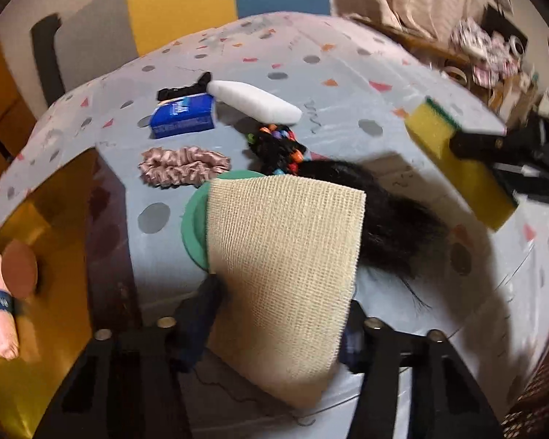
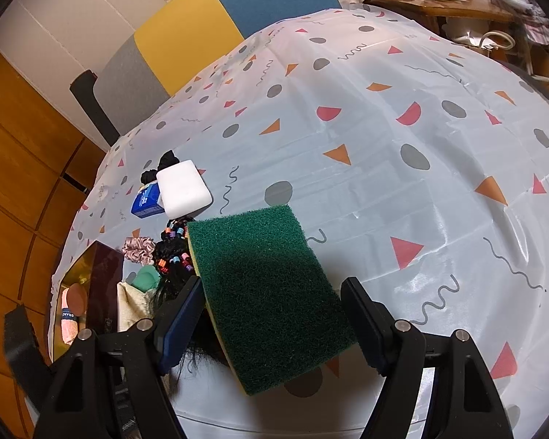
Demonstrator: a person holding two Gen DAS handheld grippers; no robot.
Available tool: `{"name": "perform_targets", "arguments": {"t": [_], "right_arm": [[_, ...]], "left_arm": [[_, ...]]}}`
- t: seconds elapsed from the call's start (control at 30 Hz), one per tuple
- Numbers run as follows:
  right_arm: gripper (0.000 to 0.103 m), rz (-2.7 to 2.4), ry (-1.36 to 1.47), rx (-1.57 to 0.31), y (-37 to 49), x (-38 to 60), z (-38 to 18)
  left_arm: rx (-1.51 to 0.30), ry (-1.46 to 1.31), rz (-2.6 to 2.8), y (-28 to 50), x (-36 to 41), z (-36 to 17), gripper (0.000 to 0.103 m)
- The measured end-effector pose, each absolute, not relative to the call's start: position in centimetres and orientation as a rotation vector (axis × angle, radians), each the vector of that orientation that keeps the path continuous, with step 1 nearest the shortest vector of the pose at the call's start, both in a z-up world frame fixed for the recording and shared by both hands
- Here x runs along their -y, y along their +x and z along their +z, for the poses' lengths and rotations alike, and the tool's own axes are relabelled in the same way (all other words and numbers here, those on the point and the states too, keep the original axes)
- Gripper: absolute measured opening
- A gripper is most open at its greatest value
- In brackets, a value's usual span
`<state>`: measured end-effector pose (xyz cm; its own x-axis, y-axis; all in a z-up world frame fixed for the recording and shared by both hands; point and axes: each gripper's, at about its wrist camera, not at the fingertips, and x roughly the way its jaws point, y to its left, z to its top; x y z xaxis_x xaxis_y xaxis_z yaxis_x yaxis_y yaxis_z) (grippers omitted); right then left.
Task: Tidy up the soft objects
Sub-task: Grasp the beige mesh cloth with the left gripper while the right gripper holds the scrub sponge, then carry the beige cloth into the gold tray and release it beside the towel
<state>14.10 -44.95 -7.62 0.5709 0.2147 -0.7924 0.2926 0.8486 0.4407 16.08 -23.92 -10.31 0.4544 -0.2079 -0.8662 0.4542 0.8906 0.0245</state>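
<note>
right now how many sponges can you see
2. The yellow and green sponge sits between the right tongs; the white sponge lies on the table beside the blue tissue pack. The pile could hide others.

Partial white lettering "GRAN" is showing on the dark band [image 2: 68, 316] wrapping the pink yarn skein [image 1: 2, 314]; tissue pack [image 1: 183, 115] print is remaining illegible.
</note>
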Motion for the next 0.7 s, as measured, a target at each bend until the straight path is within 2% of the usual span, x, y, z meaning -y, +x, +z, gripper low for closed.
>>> {"name": "perform_targets", "arguments": {"t": [0.17, 0.7], "right_arm": [[0.076, -0.046, 0.581, -0.975, 14.1, 45.0, -7.7], [0.076, -0.054, 0.575, -0.969, 13.9, 45.2, -7.6]], "left_arm": [[-1.007, 0.164, -0.464, 15.6, 22.3, -9.5, 0.03], [-0.933, -0.054, -0.579, 12.1, 17.8, -5.3, 0.028]]}}
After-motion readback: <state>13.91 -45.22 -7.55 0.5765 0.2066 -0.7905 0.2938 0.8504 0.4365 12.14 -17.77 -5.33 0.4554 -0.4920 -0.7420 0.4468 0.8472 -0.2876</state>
